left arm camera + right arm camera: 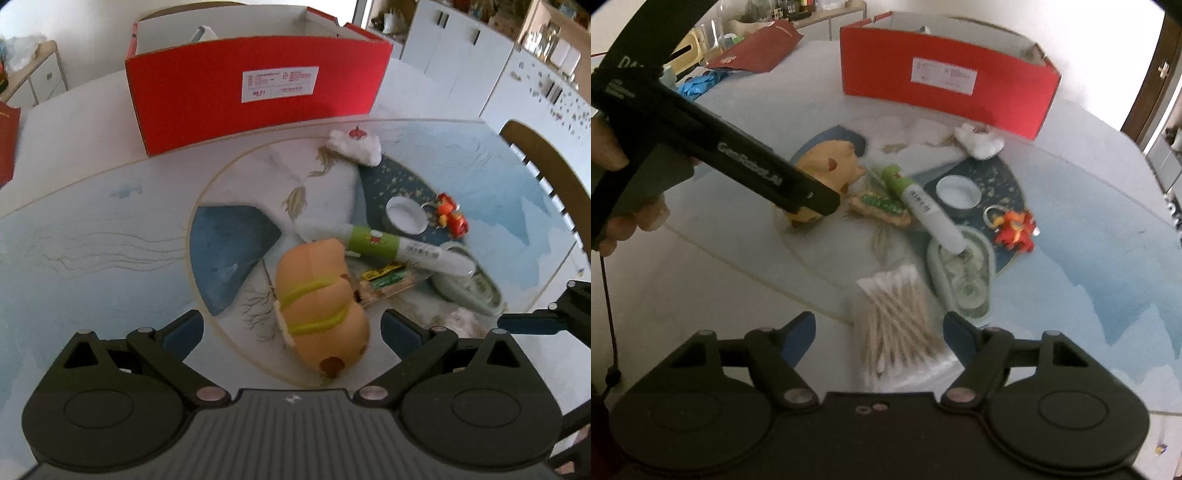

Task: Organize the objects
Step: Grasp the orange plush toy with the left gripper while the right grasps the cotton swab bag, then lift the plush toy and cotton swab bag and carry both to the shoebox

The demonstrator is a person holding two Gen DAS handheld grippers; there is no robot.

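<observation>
Both tongs stand wide apart and hold nothing: the left tongs (291,328) hang low over a tan plush toy (321,306) with yellow-green stripes, its body lying between the spread fingers but touching neither as far as can be seen, while the right tongs (879,332) hover over a clear packet of cotton swabs (897,321) that lies between their blue-padded fingers. Everything rests on a counter (92,229) covered by a pale blue illustrated mat. At its far side stands an open red shoebox (255,88) with a white label on its long wall and something pale inside that cannot be made out. Between the box and the tongs the loose things lie in a cluster: the plush toy nearest the left tongs, a white tube with a green band (391,245) just beside it, one end resting on a pale green tape dispenser (964,273), and a small yellow-and-green wrapped snack (384,277) close against the tube and toy. Next to the tube sits a small round white tin (406,214), and just beside that a red-and-orange keyring figure (452,214). A crumpled white wad (356,146) lies near the foot of the shoebox, apart from the rest.
</observation>
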